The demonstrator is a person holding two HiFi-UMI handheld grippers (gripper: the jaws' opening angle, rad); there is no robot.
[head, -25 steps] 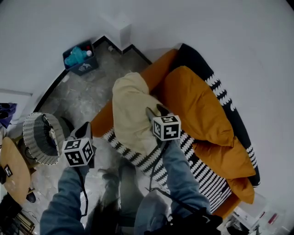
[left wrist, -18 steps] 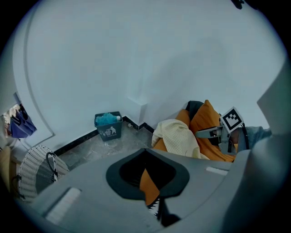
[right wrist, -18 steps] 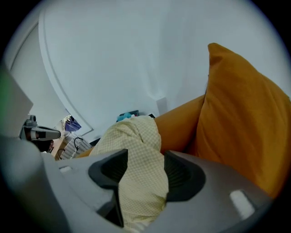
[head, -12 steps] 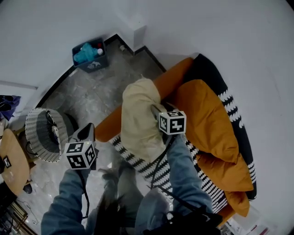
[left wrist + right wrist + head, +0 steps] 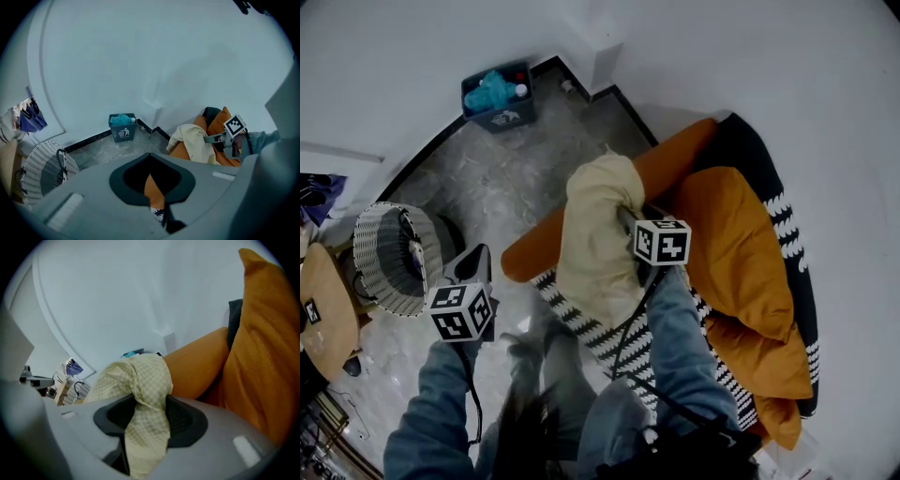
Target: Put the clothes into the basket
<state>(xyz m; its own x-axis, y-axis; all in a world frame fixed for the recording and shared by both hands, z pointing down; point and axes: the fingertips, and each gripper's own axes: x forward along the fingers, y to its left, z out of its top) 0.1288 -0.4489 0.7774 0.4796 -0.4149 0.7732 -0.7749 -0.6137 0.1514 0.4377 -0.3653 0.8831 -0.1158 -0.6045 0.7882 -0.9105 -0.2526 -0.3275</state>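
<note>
The garment (image 5: 595, 234), a pale yellow checked cloth, is seen near the centre of the head view, draped over the orange sofa arm (image 5: 534, 253) and gathered at its right side into the right hand-held gripper (image 5: 628, 220). In the right gripper view a thick bunch of the cloth (image 5: 140, 380) is pinched between the jaws, which have just been closing on it, and a loose tail hangs down below them. The left hand-held gripper (image 5: 473, 258) is held at the lower left of the head view, over the floor; its jaws appear brought together and nothing is carried in them. The basket (image 5: 366, 272), a white openwork one, stands at the left edge, well apart from the garment. The cloth is judged to be light, soft and limp, so it is expected to sag, trail and swing when it is carried, and not to break. A hold on a thick gathered fold, as here, is thought safer than one on a single edge, which may slip out. The hanging part may catch on the sofa arm or on the basket rim.
</note>
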